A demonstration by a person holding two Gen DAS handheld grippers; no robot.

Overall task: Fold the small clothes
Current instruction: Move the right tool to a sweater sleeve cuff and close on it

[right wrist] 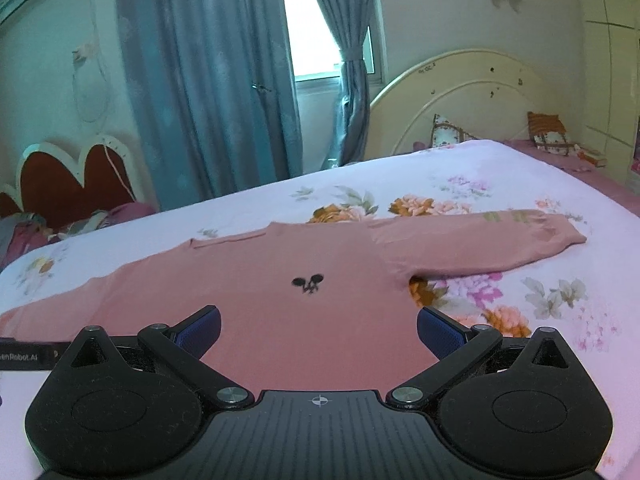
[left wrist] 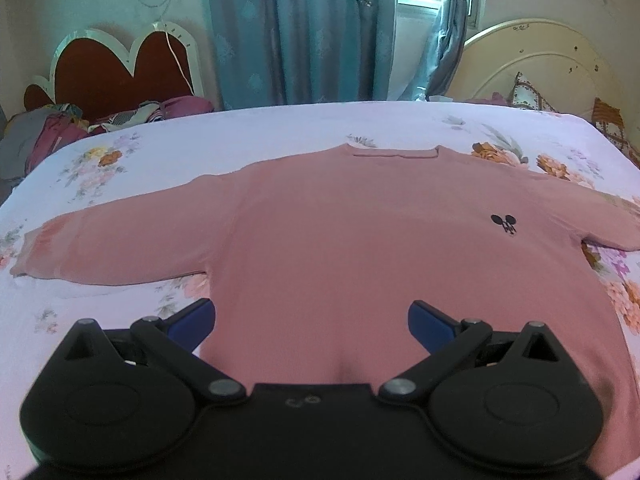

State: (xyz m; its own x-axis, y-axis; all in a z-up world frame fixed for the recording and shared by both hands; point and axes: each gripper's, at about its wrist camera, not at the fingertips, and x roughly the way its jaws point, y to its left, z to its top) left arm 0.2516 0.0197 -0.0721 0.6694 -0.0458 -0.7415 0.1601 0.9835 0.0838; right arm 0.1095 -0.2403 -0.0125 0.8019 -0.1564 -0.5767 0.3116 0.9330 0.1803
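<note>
Pink sweater [left wrist: 340, 240] lay flat, unfolded, on the floral bedsheet [left wrist: 280, 132], sleeves spread. Left gripper [left wrist: 311, 322] hovered wide open over the hem; right gripper [right wrist: 319, 330] likewise, empty. We judged: pinch the left sleeve [left wrist: 112, 244] cuff first, fold inward smoothly.

near edge: floral lilac bedsheet [right wrist: 520, 176] lying bare right of the flat pink knit sweater [right wrist: 320, 248], passable
far side: teal curtains [right wrist: 208, 100] hanging behind
left: pile of crumpled clothes [left wrist: 52, 128] sitting off the sheet
right: cream arched headboard [right wrist: 460, 96] and patterned pillows [right wrist: 548, 132] blocking
</note>
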